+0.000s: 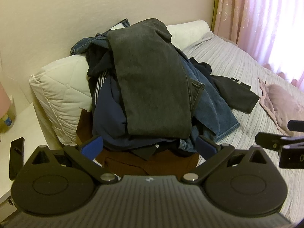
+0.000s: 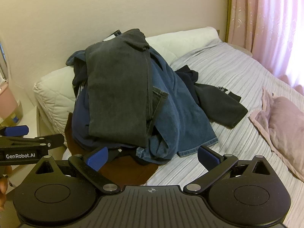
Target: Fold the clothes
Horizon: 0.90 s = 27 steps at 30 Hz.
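Note:
A heap of clothes lies on the bed against the wall. Dark grey trousers drape over the top. Blue jeans, a navy striped jacket, a black garment and a brown garment lie under and around them. My left gripper is open and empty, just in front of the heap's near edge. My right gripper is open and empty, a little to the right of it.
The bed has a grey striped cover. White quilted pillows lie along the wall. A pink cushion lies at the right. Pink curtains hang behind. A white bedside surface stands at the left.

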Available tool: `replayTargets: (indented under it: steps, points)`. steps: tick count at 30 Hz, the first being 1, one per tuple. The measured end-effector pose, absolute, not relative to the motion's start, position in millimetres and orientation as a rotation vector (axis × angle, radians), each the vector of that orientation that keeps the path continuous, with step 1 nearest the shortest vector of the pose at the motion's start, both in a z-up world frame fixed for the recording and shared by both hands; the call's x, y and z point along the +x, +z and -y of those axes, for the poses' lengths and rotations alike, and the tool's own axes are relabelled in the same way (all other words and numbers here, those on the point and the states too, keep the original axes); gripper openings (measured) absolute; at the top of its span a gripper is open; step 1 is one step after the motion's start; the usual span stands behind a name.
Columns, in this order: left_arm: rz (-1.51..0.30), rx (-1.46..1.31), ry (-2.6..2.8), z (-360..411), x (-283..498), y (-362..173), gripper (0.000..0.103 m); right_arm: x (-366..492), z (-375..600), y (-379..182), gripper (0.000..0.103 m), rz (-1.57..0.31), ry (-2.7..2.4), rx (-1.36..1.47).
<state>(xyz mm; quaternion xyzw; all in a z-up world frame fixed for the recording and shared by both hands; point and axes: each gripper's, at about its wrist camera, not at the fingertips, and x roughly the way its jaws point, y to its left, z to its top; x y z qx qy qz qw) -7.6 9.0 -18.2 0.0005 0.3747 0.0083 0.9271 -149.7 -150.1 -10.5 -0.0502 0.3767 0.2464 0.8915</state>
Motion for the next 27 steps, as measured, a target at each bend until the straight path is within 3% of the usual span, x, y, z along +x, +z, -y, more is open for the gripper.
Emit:
replayTargets:
  steps: [27]
  points:
    - [-0.776,-0.024,0.068,8,-7,-15,0.102,-140,170,-10,0.103,-0.777,0.556,-0.103]
